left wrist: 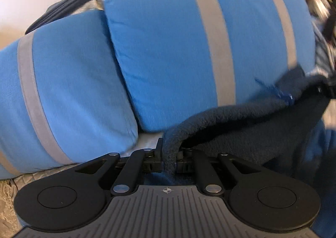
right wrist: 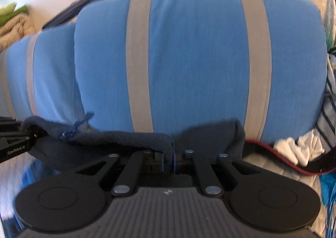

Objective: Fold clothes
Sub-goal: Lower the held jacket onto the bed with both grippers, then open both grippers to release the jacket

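Before two blue cushions (right wrist: 189, 59): dark fleece garment (right wrist: 117, 139) stretched between left gripper (left wrist: 169, 162) and right gripper (right wrist: 173, 159), each clamped tight on its top edge. Best lowered level and taut, both corners together, clear of clothes heap (right wrist: 298, 149).

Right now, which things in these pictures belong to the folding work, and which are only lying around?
Belongs to the job:
- dark blue fleece garment
- left gripper, shut on its edge
- right gripper, shut on the same edge

Only lying about:
- blue cushions with grey stripes
- striped cloth
- white cloth
- red-edged dark item
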Action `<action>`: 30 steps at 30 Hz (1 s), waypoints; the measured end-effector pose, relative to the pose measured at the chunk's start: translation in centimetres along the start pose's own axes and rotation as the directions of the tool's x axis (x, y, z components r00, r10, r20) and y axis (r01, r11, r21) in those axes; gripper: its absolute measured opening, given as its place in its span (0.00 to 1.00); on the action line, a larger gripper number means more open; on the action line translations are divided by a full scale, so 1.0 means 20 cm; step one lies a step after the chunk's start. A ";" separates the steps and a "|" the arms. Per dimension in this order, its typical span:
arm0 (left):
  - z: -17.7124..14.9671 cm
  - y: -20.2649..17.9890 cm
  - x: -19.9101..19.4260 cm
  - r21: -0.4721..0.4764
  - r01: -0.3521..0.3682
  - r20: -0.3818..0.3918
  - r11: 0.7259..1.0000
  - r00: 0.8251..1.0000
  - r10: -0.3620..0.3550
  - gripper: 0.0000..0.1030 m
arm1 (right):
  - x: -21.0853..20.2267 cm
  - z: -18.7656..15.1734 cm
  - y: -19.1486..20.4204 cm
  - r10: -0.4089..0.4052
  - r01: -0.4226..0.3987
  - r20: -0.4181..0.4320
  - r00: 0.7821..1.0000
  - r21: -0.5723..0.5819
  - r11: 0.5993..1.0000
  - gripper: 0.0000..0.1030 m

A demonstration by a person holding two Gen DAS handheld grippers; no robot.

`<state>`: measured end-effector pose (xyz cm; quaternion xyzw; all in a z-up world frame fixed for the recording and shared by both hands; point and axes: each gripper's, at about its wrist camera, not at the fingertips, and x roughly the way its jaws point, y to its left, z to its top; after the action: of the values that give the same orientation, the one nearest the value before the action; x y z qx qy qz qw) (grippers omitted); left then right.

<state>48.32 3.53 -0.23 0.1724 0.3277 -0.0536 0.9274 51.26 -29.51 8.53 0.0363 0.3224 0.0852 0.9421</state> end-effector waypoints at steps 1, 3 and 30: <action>-0.05 -0.03 0.00 0.026 -0.009 0.002 1.000 1.000 0.009 0.09 | 0.01 -0.06 0.01 -0.006 0.006 -0.002 1.000 -0.020 1.000 0.08; -0.15 -0.09 0.00 0.069 -0.019 -0.006 0.997 1.000 0.020 0.09 | 0.02 -0.17 0.03 -0.025 0.024 -0.014 1.000 -0.063 0.998 0.09; -0.41 -0.15 -0.14 0.277 -0.065 0.023 0.959 0.998 0.061 0.60 | -0.05 -0.47 -0.05 -0.063 0.040 -0.127 0.990 -0.175 0.984 0.94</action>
<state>40.73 3.57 -5.21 0.3104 0.3046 -0.0707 0.8977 44.88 -30.49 1.51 -0.0595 0.3764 0.0904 0.9201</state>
